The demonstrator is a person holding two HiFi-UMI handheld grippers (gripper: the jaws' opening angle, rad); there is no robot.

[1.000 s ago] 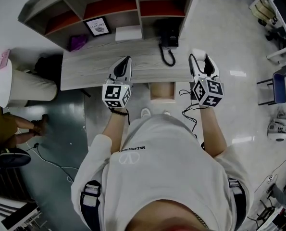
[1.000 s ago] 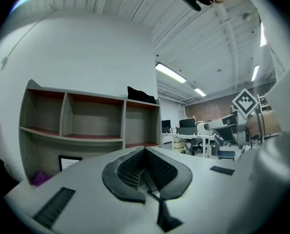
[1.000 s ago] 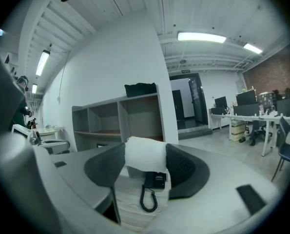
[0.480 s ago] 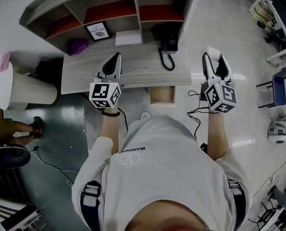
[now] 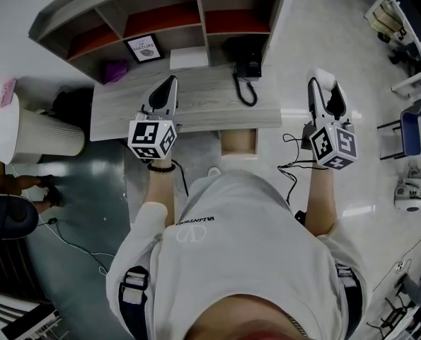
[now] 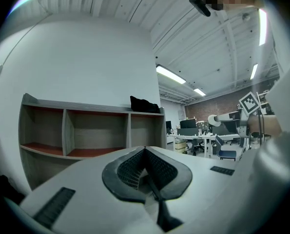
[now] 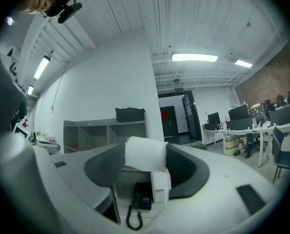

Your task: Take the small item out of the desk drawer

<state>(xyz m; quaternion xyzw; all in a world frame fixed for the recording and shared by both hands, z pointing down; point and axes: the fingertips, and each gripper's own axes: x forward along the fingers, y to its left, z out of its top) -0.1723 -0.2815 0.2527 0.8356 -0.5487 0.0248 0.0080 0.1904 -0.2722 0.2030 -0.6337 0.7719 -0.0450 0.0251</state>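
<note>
My right gripper (image 5: 324,85), with the small white soft lump (image 7: 145,154) between its fingers, has swung further right, away from the grey wooden table (image 5: 203,105). My left gripper (image 5: 168,87) has slid left over it.

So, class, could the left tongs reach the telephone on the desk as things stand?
Probably yes: the left tongs hover over the desk, shut and empty; the telephone sits to their right with nothing lying between them.
</note>
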